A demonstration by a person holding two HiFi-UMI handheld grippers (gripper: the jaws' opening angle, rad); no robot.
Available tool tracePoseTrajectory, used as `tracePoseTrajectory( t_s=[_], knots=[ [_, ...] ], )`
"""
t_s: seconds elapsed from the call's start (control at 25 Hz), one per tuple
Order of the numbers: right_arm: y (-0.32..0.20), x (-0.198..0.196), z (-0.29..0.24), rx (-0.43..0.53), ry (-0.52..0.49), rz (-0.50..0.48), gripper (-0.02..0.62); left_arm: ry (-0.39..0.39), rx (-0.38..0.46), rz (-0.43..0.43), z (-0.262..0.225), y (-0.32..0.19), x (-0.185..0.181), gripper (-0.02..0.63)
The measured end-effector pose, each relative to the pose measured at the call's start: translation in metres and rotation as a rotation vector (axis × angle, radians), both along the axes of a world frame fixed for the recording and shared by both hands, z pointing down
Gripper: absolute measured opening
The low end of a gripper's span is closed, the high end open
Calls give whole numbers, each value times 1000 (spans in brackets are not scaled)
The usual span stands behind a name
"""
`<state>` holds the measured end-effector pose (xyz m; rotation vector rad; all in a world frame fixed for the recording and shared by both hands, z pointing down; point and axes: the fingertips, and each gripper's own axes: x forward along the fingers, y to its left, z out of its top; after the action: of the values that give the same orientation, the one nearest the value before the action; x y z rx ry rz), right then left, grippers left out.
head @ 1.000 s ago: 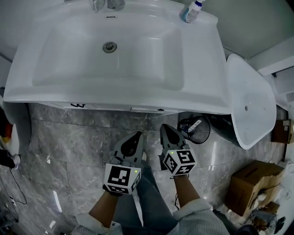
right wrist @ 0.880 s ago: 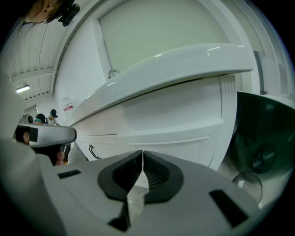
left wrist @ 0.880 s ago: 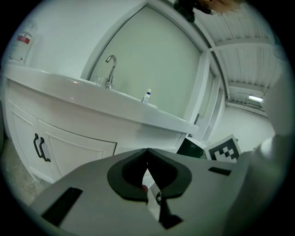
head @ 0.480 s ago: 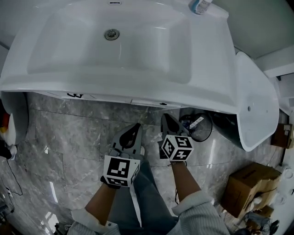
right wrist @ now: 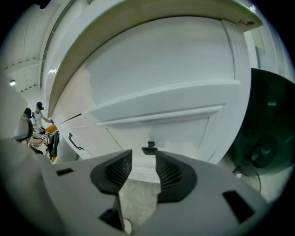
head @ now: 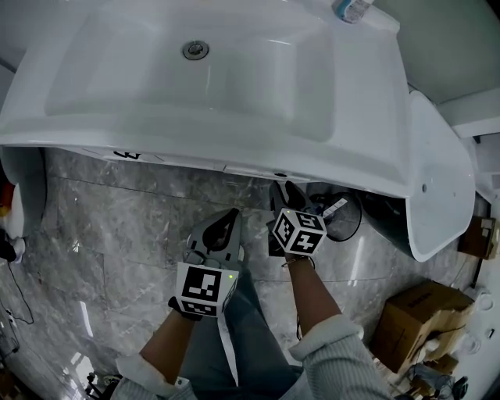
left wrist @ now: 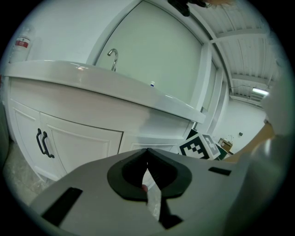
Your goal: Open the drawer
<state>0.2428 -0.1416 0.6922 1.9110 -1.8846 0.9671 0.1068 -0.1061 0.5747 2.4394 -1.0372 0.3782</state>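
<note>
The white vanity's drawer front fills the right gripper view, with a small black handle just beyond the jaw tips. My right gripper points at that handle. Its jaws are opening, and nothing is between the ribbed pads. From the head view, the right gripper reaches under the sink's front rim. My left gripper hangs to its left, farther from the vanity. In the left gripper view the left gripper is shut with nothing in it.
A cabinet door with black handles lies left of the drawer. A black waste bin and a white toilet stand to the right. A cardboard box sits on the marble floor. A bottle stands on the basin's back edge.
My right gripper has moved forward toward the vanity front, and its jaws have gone from shut to open. The left gripper has stayed about where it was.
</note>
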Motion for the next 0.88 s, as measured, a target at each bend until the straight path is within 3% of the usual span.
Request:
tracePoseTrajectory(
  t_s=[0.24, 0.88],
  knots=[
    [-11, 8, 12, -28, 5, 30, 175, 1, 6, -11, -1, -1, 0, 17],
    [-35, 15, 24, -88, 40, 75, 170, -18, 1, -43, 4, 1, -12, 17]
  ],
)
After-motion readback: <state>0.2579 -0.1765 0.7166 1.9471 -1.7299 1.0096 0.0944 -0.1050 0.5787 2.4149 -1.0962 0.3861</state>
